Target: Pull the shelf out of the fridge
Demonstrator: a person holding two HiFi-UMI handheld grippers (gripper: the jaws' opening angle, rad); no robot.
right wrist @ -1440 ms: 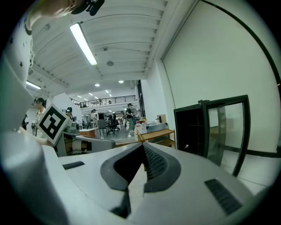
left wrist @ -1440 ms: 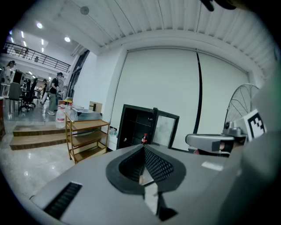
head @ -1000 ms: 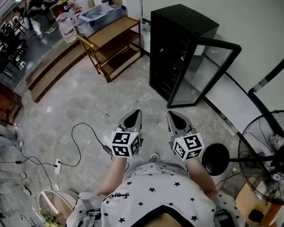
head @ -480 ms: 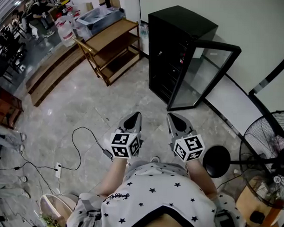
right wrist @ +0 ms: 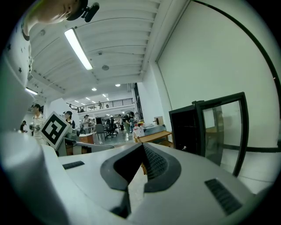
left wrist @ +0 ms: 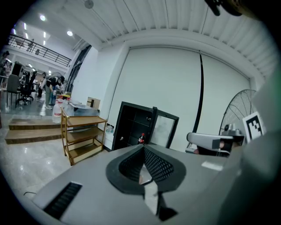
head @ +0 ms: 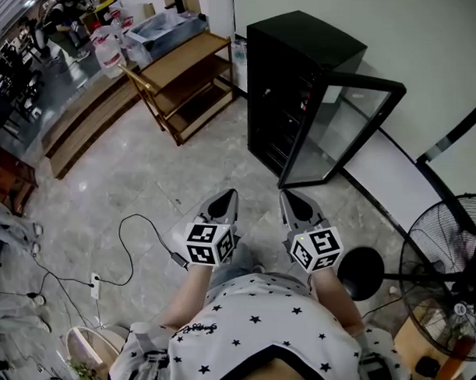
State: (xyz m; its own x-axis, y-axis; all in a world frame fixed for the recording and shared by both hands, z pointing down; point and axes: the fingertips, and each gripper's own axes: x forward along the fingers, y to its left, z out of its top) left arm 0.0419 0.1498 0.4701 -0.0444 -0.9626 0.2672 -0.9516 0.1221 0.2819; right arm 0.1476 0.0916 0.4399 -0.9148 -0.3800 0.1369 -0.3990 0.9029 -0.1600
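A tall black fridge [head: 292, 86] stands against the white wall, its glass door [head: 338, 122] swung open toward me. Dark shelves [head: 281, 124] show inside, and a cola bottle [left wrist: 141, 139] stands on one in the left gripper view. My left gripper [head: 228, 197] is held in front of me, well short of the fridge, jaws shut and empty. My right gripper [head: 287, 198] is beside it, pointing at the open door, also shut with nothing in it. In the right gripper view the fridge [right wrist: 186, 132] and its door [right wrist: 224, 132] are ahead to the right.
A wooden shelf cart [head: 187, 78] stands left of the fridge. A black cable [head: 135, 236] and power strip [head: 96, 280] lie on the grey floor at left. A standing fan [head: 446, 263] with a round base [head: 361, 267] is close at right. People and desks are far left.
The view has shifted slightly toward the fridge. Both grippers keep their place in front of me, still shut.
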